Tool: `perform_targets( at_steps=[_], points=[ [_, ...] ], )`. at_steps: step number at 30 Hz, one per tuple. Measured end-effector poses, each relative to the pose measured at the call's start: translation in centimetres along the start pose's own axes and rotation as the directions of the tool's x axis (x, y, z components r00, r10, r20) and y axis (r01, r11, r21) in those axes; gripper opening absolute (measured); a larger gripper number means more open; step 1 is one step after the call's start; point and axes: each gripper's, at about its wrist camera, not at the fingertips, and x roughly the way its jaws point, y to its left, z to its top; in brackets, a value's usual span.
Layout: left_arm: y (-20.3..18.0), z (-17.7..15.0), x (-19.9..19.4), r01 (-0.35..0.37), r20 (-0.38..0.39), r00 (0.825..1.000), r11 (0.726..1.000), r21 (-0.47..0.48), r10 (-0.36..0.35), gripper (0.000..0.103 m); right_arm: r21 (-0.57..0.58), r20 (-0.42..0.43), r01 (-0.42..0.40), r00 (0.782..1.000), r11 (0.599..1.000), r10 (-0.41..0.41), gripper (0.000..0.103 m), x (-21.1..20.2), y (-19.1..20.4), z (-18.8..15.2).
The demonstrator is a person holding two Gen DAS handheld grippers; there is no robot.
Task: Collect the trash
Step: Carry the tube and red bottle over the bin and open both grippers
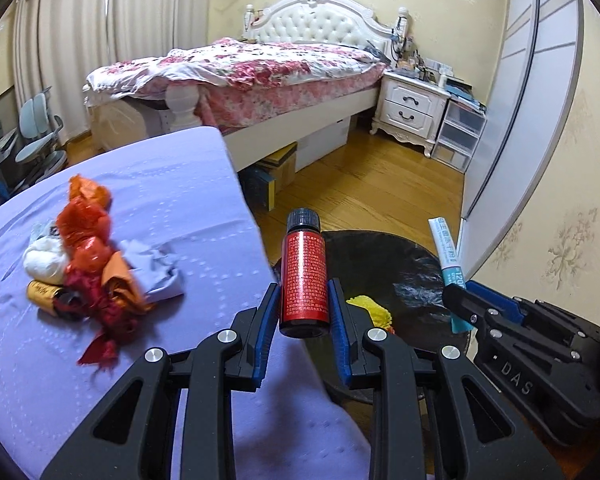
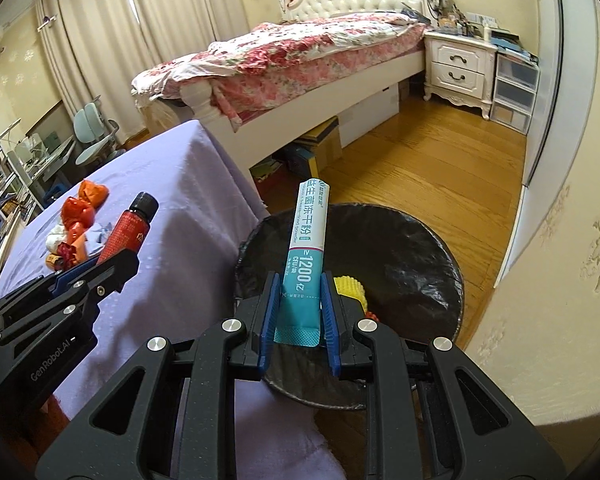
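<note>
Left claw (image 1: 303, 304) clamps red bottle (image 1: 302, 276); right claw (image 2: 300, 300) clamps sachet (image 2: 305, 256) over bin (image 2: 412, 240).

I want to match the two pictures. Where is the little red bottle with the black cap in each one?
Left wrist view: red bottle at centre, clamped in the left gripper.
Right wrist view: same bottle at left, above the purple tablecloth.
Shared landmark: the black-lined trash bin.

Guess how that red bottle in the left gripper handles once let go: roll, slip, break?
The red bottle is a smooth cylinder, so it probably rolls if it lands sideways. Glossy sides may slip in the left gripper. It looks small and rigid; glass or plastic, I can't tell.
</note>
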Motion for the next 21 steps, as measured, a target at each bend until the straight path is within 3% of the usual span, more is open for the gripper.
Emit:
perform_targets(
  at_steps=[12, 14, 16, 21],
  points=[
    [-3.2, 0.8, 2.3, -0.008, -0.015, 1.0, 0.998, 0.061, 0.009, 0.028, 0.041, -0.014, 0.023, 1.0, 0.999, -0.023, 0.022, 1.3, -2.9, 0.3],
    [-3.1, 0.7, 2.4, -0.018, -0.02, 1.0, 0.998, 0.057, 0.02, 0.05, 0.048, -0.013, 0.032, 0.999, 0.998, -0.031, 0.03, 1.4, -3.3, 0.3],
    [-2.9, 0.7, 2.2, -0.023, -0.009, 1.0, 0.999, 0.038, 0.023, 0.062, 0.054, -0.008, 0.045, 0.999, 0.998, -0.045, 0.038, 1.4, -3.5, 0.3],
    [-2.0, 0.8, 1.7, -0.048, 0.0, 0.999, 0.999, 0.018, 0.048, 0.072, 0.066, -0.011, 0.062, 0.998, 0.996, -0.062, 0.041, 1.5, -3.8, 0.2]
  ],
)
